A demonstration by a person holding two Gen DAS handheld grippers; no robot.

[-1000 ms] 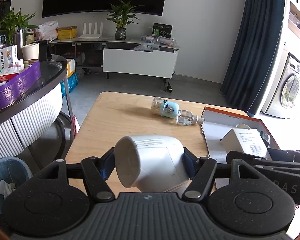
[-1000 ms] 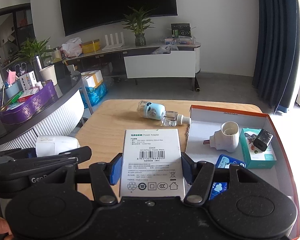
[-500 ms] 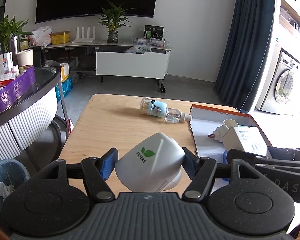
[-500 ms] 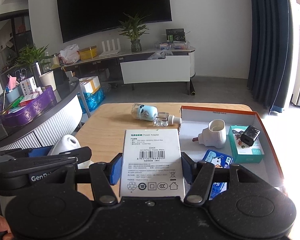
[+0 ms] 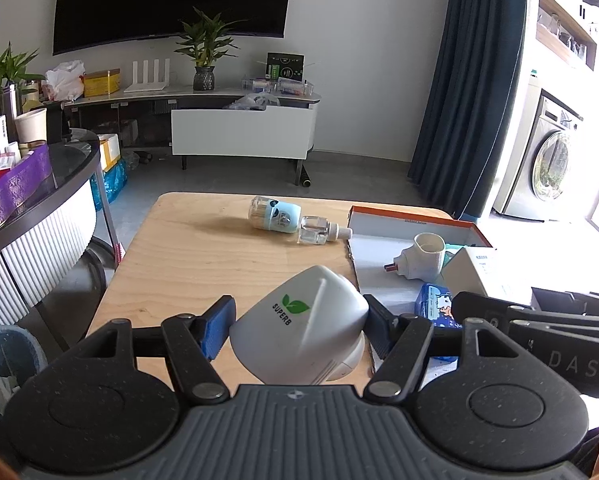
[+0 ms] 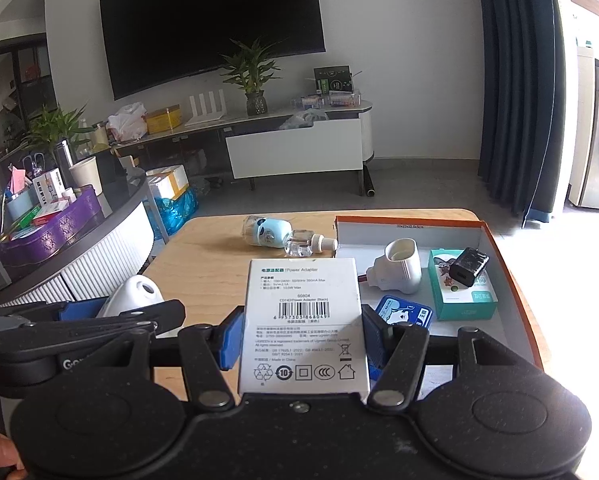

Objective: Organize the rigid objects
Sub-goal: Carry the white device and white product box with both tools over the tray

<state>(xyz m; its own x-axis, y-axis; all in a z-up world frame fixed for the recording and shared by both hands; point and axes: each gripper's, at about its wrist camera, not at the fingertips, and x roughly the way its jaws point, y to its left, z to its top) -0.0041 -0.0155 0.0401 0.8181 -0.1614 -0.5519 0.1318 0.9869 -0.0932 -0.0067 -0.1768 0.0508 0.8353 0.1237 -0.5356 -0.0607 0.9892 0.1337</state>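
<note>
My left gripper [image 5: 299,330] is shut on a white plug-in device [image 5: 301,330] with a green leaf logo, held above the wooden table [image 5: 187,256]; it also shows in the right wrist view [image 6: 133,294]. My right gripper [image 6: 301,334] is shut on a white power adapter box [image 6: 303,320], held above the table beside the orange-rimmed box lid [image 6: 407,222]. The lid holds a white plug-in heater [image 6: 399,266], a teal box [image 6: 465,300] with a black charger [image 6: 469,266] on it, and a blue packet [image 6: 403,312]. A clear refill bottle [image 5: 291,224] lies on the table.
A round dark counter [image 5: 39,196] with a purple tray [image 5: 15,184] stands at the left, a bin [image 5: 3,364] below it. A TV stand [image 5: 243,128] and a curtain [image 5: 471,80] are at the back. A washing machine [image 5: 551,164] is at the right.
The white plug-in device has turned in my left gripper: its open end faced me, now its leaf logo does. Both grippers have lifted and drawn back a little from the table.
</note>
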